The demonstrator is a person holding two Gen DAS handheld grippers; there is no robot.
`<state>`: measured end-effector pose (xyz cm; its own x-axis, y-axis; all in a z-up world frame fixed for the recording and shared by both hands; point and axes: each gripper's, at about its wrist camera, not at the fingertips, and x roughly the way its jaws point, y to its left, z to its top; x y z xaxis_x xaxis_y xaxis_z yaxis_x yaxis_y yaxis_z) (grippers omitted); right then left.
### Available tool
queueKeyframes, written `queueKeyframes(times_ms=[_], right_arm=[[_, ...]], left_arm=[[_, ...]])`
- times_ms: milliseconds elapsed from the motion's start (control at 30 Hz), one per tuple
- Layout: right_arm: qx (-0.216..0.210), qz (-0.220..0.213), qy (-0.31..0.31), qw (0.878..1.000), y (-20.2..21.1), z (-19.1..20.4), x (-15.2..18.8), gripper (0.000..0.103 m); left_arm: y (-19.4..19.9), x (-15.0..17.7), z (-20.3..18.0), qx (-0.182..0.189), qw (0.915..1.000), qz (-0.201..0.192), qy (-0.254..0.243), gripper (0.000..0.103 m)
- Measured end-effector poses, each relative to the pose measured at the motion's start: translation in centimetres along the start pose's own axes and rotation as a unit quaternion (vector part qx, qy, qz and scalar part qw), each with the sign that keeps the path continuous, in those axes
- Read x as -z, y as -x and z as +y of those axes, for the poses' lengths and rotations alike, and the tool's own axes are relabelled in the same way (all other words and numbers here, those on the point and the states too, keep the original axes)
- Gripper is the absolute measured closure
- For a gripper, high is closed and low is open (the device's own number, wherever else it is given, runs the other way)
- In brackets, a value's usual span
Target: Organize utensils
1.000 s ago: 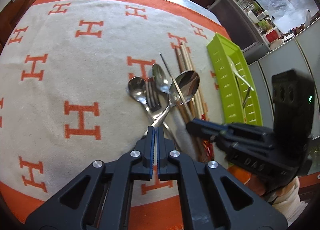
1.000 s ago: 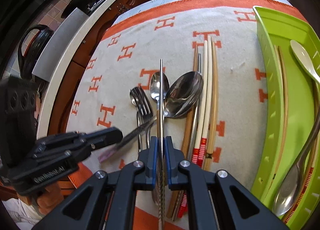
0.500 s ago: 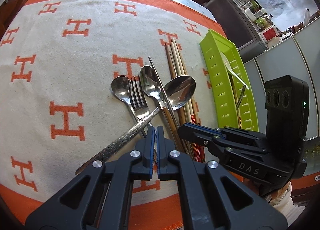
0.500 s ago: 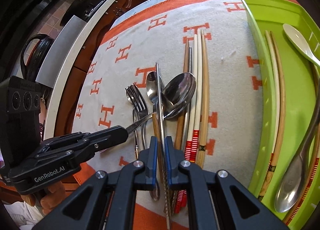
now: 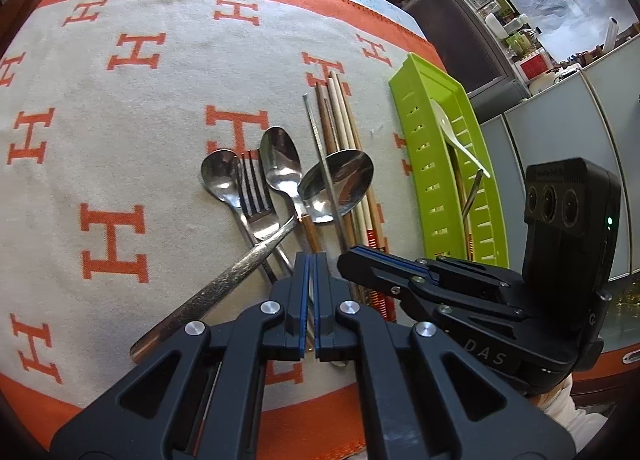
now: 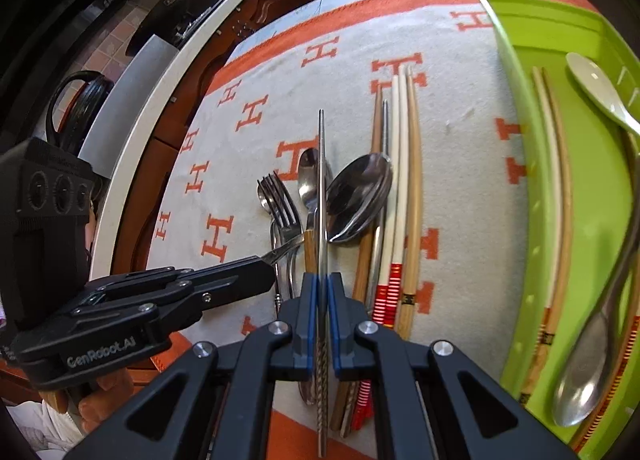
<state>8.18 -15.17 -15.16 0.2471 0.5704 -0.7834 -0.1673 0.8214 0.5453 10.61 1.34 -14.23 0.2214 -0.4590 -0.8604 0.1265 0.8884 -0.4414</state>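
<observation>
Only the right wrist view shows inside the green tray (image 6: 516, 108): two pale chopsticks (image 6: 554, 164), a white spoon (image 6: 596, 96) and a steel spoon (image 6: 588, 372). The right gripper (image 6: 322, 296) pinches one metal chopstick (image 6: 321, 180); the left gripper (image 5: 310, 280) is pressed together, empty. On the cloth (image 5: 120, 140) lie three spoons and one fork (image 5: 254, 196), with bare cloth at left.

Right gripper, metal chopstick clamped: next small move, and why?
Probably carry it right, over the green plastic tray, then release. The right gripper is shut on the thin metal chopstick, which points across the spoons on the orange-patterned cloth; the tray already holds chopsticks and spoons.
</observation>
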Motion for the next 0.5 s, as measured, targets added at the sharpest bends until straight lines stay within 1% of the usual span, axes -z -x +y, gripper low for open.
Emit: queueKeyframes(times_ms=[167,233,400,500], right_arm=[[-0.008,-0.034,-0.011,0.999,2.7,-0.7,0.0,0.098],[-0.011,-0.045,-0.016,0.999,3.6,-1.0,0.0,0.098],[-0.013,-0.068,-0.026,0.997,5.7,-2.0,0.3,0.098],[-0.016,-0.075,-0.030,0.997,6.4,-2.4,0.5,0.098]], left_arm=[[-0.9,-1.0,-0.9,0.023,0.9996,0.011,0.010,0.103],[-1.5,-1.4,-1.3,0.024,0.9994,0.020,0.013,0.103],[-3.2,-2.0,-2.3,0.000,0.9991,0.038,0.022,0.103],[-3.9,-1.9,-2.5,-0.025,0.9982,0.045,0.029,0.103]])
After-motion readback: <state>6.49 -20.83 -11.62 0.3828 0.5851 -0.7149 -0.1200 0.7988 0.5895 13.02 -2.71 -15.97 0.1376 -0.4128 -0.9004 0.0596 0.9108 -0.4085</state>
